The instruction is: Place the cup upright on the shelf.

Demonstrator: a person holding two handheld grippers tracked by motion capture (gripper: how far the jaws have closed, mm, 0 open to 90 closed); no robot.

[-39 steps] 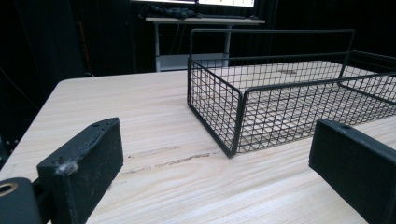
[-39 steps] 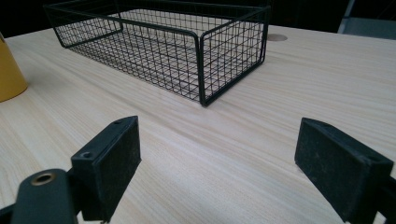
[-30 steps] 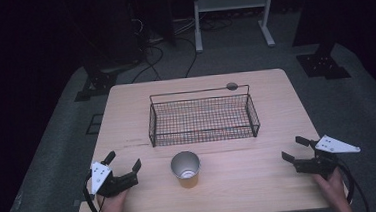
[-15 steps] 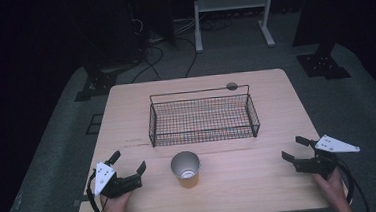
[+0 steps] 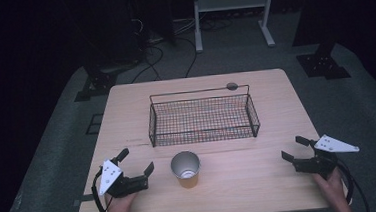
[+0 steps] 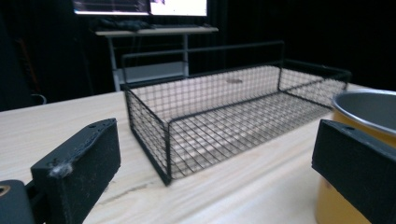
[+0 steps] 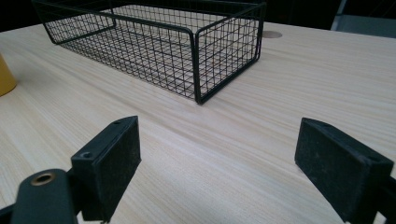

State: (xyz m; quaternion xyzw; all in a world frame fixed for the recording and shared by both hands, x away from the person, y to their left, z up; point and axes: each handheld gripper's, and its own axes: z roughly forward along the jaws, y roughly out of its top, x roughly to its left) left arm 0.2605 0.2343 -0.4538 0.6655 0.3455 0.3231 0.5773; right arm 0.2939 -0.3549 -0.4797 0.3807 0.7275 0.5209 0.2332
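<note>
A person is holding the left gripper (image 5: 136, 162) near the table's (image 5: 276, 100) front left corner and the right gripper (image 5: 295, 147) near its front right corner, both with jaws spread wide, gripping nothing. A yellow cup (image 5: 186, 169) is standing by the front edge, just right of the left gripper. A black wire basket (image 5: 203, 119) is sitting empty mid-table.

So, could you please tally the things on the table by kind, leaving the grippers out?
Wire basket: 1
Yellow cup: 1
Total: 2
</note>
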